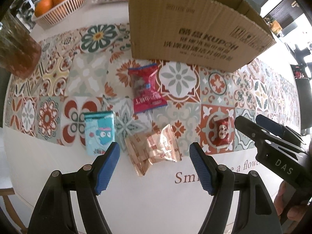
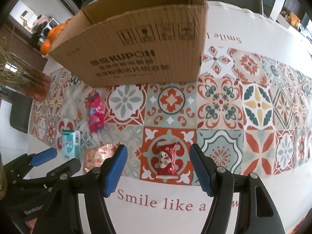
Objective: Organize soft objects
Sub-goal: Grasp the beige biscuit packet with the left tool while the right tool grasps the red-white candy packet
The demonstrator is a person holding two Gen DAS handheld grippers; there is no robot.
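Note:
Several soft packets lie on the patterned tablecloth in front of a cardboard box [image 1: 187, 29]. My left gripper [image 1: 155, 163] is open, its jaws either side of a rose-gold foil packet [image 1: 154, 150]. A light-blue tissue pack [image 1: 99, 132] lies to its left and a red-pink snack bag [image 1: 146, 89] beyond. My right gripper [image 2: 158, 167] is open around a small red packet [image 2: 165, 159], apart from it. That packet also shows in the left wrist view [image 1: 222, 134]. The box [image 2: 140, 48], red-pink bag [image 2: 95, 113], tissue pack [image 2: 70, 144] and foil packet [image 2: 97, 158] show in the right wrist view.
A basket of oranges [image 1: 58, 2] stands at the back left, with an amber glass jar [image 1: 17, 46] near it. The right gripper [image 1: 273, 142] shows at the right of the left wrist view; the left gripper [image 2: 42, 161] at the left of the right view.

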